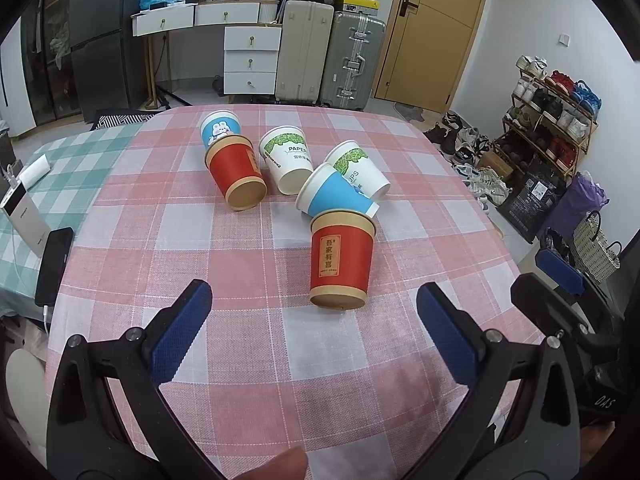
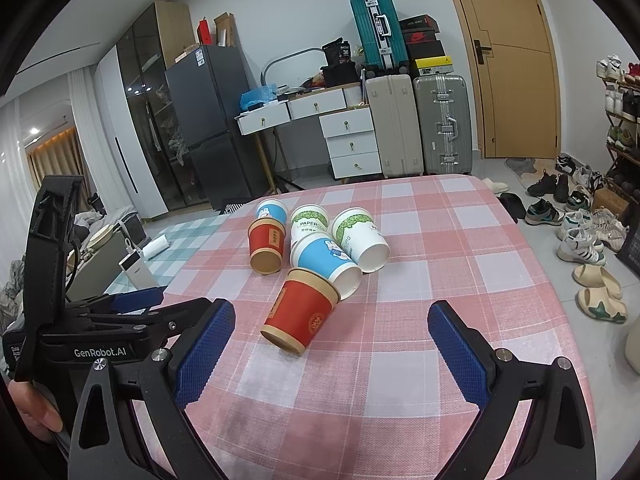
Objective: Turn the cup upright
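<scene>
Left wrist view: nearest red cup (image 1: pixel 342 264) lying on its side on checked desk (image 1: pixel 248 248), base toward camera.
Tongs: left tongs (image 1: pixel 314 334) and right tongs (image 2: pixel 331 342) both hanging spread, pinching nothing.
Handling: likely light, thin, crushable paper; gripping gently across mid-wall.

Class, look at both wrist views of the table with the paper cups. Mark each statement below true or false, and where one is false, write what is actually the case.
1. Six paper cups lie on the checked tablecloth. True.
2. The nearest red cup stands upright on its base. False: it lies tipped over, its base toward the cameras.
3. The left gripper is shut on a cup. False: its jaws are open and hold nothing.
4. The right gripper is open, short of the cups. True.
5. Two white cups with green leaf print, and, are in the group. True.
6. The blue cup lies far from the nearest red cup. False: they appear to touch.
</scene>
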